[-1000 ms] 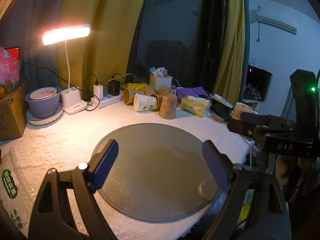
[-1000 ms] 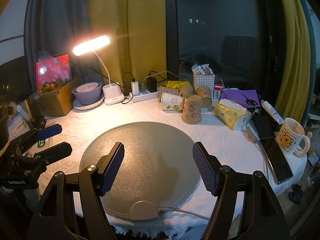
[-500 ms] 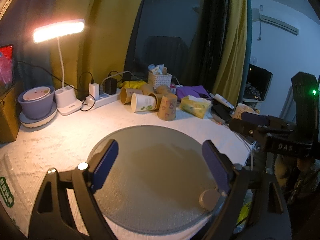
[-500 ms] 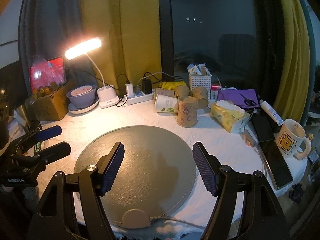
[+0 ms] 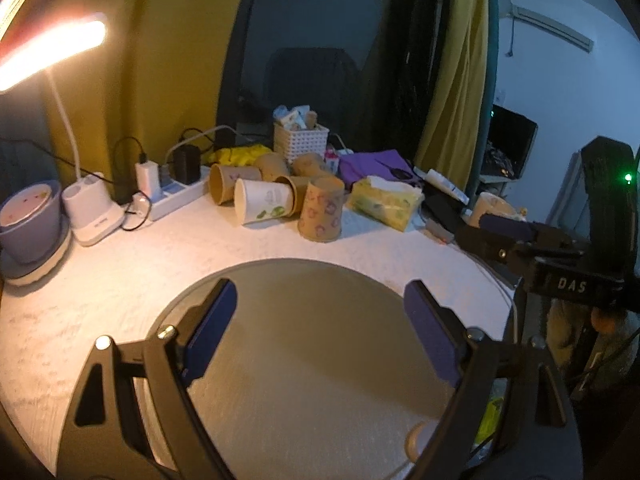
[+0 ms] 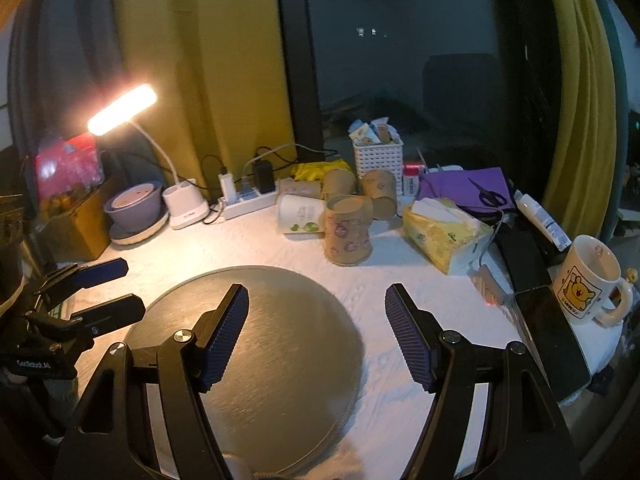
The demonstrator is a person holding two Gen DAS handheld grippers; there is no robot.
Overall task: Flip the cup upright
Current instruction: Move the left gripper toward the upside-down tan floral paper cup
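A brown paper cup with purple prints stands upside down on the white cloth, beyond the round grey mat. A white paper cup with green prints lies on its side left of it, and several brown cups lie behind. My left gripper is open and empty over the mat. My right gripper is open and empty over the mat's right edge, short of the upside-down cup. Each gripper shows at the edge of the other's view.
A lit desk lamp, a purple bowl and a power strip line the back left. A white basket, a tissue pack, a phone and a mug sit at the right.
Both grippers have moved forward toward the cups, which now look larger and nearer. The right gripper has shifted right off the mat's centre. Both stay open.
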